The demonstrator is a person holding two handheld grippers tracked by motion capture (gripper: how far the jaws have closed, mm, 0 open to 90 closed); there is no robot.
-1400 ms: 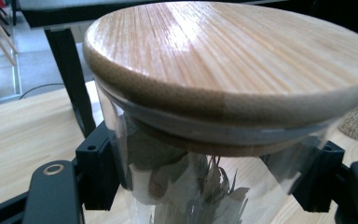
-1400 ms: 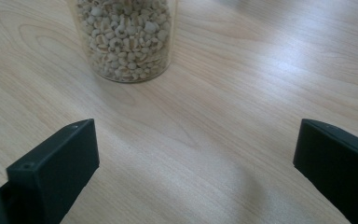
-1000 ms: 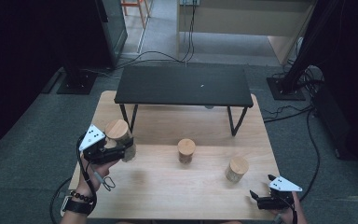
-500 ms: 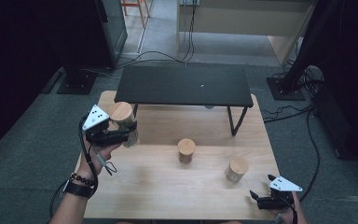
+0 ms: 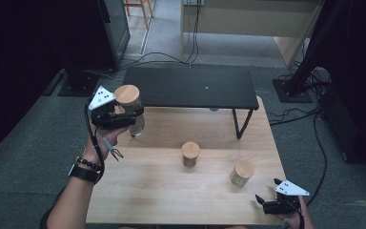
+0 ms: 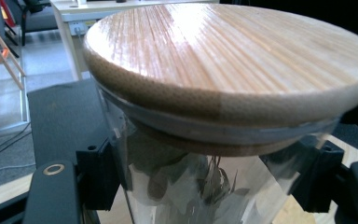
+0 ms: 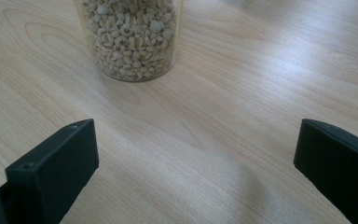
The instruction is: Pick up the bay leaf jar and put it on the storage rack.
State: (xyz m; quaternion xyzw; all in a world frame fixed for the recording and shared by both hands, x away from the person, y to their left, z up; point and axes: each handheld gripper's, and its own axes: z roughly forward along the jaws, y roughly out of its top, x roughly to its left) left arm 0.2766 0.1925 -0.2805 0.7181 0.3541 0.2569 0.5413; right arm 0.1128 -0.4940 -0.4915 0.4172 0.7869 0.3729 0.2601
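Note:
A glass jar with a round wooden lid [image 5: 127, 94] hangs above the table's left side, beside the left end of the black shelf [image 5: 190, 88]. My left gripper [image 5: 132, 117] is shut on the jar's glass body just under the lid. In the left gripper view the lid [image 6: 233, 60] looms close, and the black jaws clamp the glass [image 6: 200, 186] from both sides; dark contents show inside. My right gripper [image 5: 261, 204] rests open at the table's front right corner. In the right gripper view its jaws [image 7: 200, 163] stand wide apart, facing a jar of pale beans [image 7: 130, 37].
Two more wooden-lidded jars stand on the light wooden table [image 5: 171, 200]: one at the centre [image 5: 190, 152], one to the right [image 5: 242, 172]. The low black shelf stands across the table's back edge. Cables and stands lie on the floor around the table.
My left gripper has lifted the jar off the table and carried it up and away toward the shelf's left end. The right gripper has stayed still.

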